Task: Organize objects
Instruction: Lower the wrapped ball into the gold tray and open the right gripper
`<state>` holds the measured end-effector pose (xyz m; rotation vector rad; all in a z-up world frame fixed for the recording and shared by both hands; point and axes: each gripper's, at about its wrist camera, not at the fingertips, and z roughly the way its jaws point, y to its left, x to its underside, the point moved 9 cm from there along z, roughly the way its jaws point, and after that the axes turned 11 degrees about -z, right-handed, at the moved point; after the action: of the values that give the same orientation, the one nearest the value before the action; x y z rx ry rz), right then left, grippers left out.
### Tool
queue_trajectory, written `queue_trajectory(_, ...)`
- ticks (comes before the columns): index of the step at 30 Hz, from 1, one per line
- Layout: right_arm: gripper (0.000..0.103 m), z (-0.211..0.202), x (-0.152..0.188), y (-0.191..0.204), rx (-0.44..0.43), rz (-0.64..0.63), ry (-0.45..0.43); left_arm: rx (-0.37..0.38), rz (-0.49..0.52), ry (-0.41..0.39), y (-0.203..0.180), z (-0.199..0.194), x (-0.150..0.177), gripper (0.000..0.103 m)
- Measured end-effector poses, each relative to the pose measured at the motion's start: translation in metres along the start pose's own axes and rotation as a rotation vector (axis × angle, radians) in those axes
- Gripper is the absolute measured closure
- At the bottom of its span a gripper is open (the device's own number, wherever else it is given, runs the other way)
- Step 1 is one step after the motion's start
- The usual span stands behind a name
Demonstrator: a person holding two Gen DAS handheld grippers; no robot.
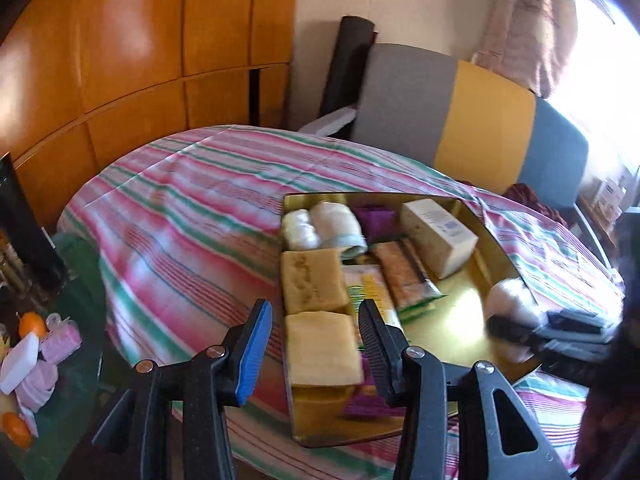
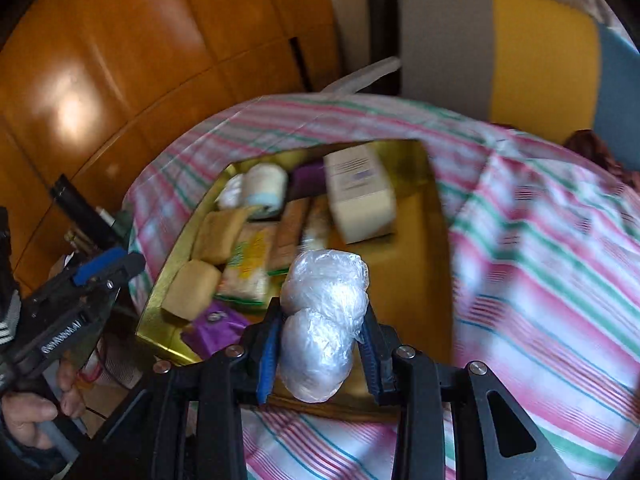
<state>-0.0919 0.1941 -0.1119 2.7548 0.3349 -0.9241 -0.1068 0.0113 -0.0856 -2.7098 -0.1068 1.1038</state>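
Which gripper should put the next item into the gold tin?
Right. The right gripper already holds the plastic-wrapped bundle above the gold tin, near its bare floor. The left gripper is open and empty.

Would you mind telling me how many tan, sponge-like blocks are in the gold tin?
2. One tan block sits midway along the gold tin's left wall; the other tan block lies just in front of it, touching. More may be hidden under other items.

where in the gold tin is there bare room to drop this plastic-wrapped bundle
Bare gold floor lies in the tin on its right side, between the white box and the near rim, below the right gripper holding the plastic-wrapped bundle. The left half is crowded with packets.
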Motion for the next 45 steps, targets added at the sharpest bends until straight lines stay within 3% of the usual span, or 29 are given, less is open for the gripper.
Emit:
queue_trajectory(4,0.065,0.042,0.010,0.027,-0.047,-0.041,0.085,-0.010,-0.012,0.006,0.008,0.004,0.000,0.058)
queue_trajectory(7,0.063,0.052,0.016,0.041,-0.097,-0.043,0.095,-0.011,-0.007,0.015,0.008,0.007,0.003,0.058)
queue_trajectory(11,0.044,0.053,0.020,0.046,-0.124,-0.035,0.092,-0.013,0.002,0.031,0.007,0.011,0.009,0.058)
queue_trajectory(18,0.034,0.031,0.017,0.039,-0.114,0.016,0.036,0.006,0.031,0.032,-0.005,0.009,0.015,0.058)
queue_trajectory(22,0.027,0.013,0.017,0.031,-0.077,0.041,-0.008,0.022,0.048,0.026,-0.014,0.004,0.016,0.058)
queue_trajectory(33,0.020,-0.045,0.031,-0.010,0.047,0.093,-0.089,0.077,0.115,0.023,-0.043,-0.008,0.023,0.058)
queue_trajectory(39,0.017,-0.083,0.061,-0.060,0.138,0.205,-0.091,0.115,0.166,0.025,-0.067,-0.013,0.029,0.058)
queue_trajectory(45,0.015,-0.133,0.105,-0.128,0.293,0.331,-0.068,0.172,0.225,0.033,-0.100,-0.014,0.036,0.058)
